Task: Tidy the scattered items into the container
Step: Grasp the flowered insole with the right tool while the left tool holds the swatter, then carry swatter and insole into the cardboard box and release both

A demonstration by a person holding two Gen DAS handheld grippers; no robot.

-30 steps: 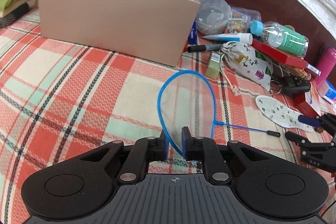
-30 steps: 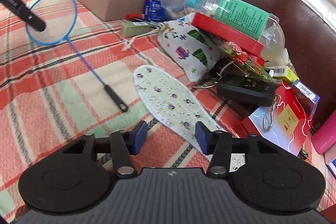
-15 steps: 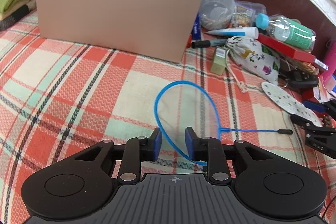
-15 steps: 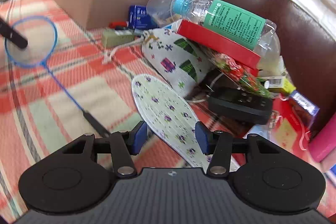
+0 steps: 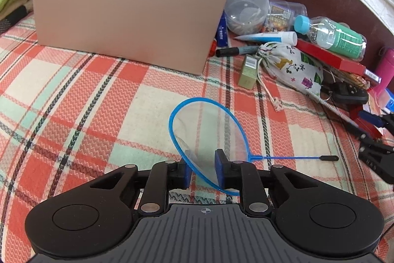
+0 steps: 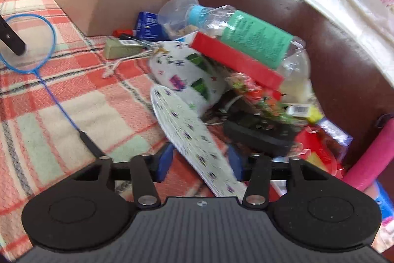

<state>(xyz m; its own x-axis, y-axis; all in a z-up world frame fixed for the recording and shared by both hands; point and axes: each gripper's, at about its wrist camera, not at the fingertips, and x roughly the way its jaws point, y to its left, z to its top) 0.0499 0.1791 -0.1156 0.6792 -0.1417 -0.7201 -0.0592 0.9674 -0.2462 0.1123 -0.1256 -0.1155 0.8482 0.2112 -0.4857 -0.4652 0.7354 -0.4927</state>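
The left tongs (image 5: 202,170) sit low over the plaid bedcover (image 5: 73,100) with the near rim of the small blue racket (image 5: 206,130) between their blue pads; the jaws are closing but a gap shows on both sides, so the rim is straddled, not yet pinched. The hoop fans out ahead of these tongs, and its thin shaft and black grip run off to their right, flat on the cover. Taking it by the stiff rim makes sense, since the shaft looks too thin to hold well.

The right tongs (image 6: 199,163) are also closing, with the flower-printed insole (image 6: 187,132) passing between the pads at a slant. That view is blurred, so I cannot tell whether the pads touch it yet; they look apart. The insole's far end lies against the printed drawstring pouch (image 6: 187,70), at the edge of the clutter piled ahead and to the right of these tongs.

The pink box (image 5: 128,24), the likely container, stands open-topped well ahead of the left tongs, and far ahead and left of the right ones, so each hand seems to be taking one piece for the box
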